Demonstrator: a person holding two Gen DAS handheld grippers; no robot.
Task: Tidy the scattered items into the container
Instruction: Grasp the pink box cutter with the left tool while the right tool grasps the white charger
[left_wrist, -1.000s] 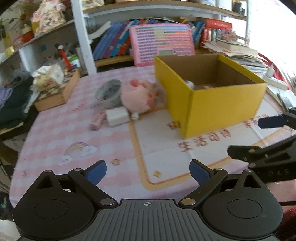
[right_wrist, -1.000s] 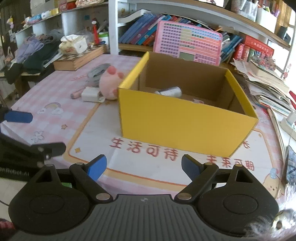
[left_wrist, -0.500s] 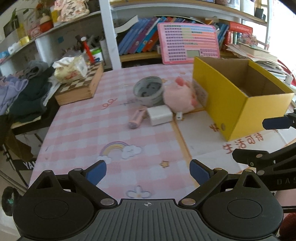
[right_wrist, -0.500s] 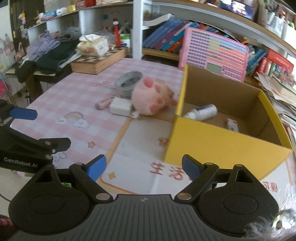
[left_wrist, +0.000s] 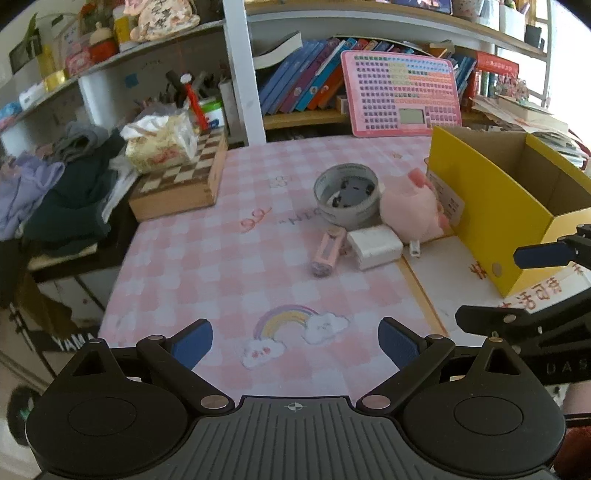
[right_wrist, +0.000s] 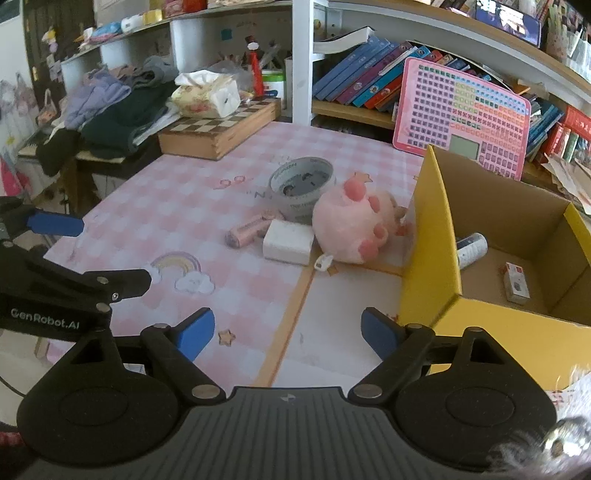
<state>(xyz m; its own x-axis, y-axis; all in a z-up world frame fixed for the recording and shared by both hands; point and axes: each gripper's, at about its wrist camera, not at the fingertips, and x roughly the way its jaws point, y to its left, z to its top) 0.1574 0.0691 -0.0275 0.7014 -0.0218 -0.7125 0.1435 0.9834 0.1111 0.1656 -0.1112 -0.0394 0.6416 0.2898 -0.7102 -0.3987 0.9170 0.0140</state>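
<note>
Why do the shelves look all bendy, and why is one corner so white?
Both wrist views use a fisheye lens, so the shelves curve and the corners go black. In the left wrist view, daylight washes out the top right corner. In the right wrist view, the bottom right corner by the yellow box is smeared and blurry.

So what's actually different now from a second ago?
Both tools, left tool and right tool, swung leftward, away from the yellow box toward the loose pile: tape roll, pink plush, white charger, pink tube. Both stay open and empty. No item on the table moved.
</note>
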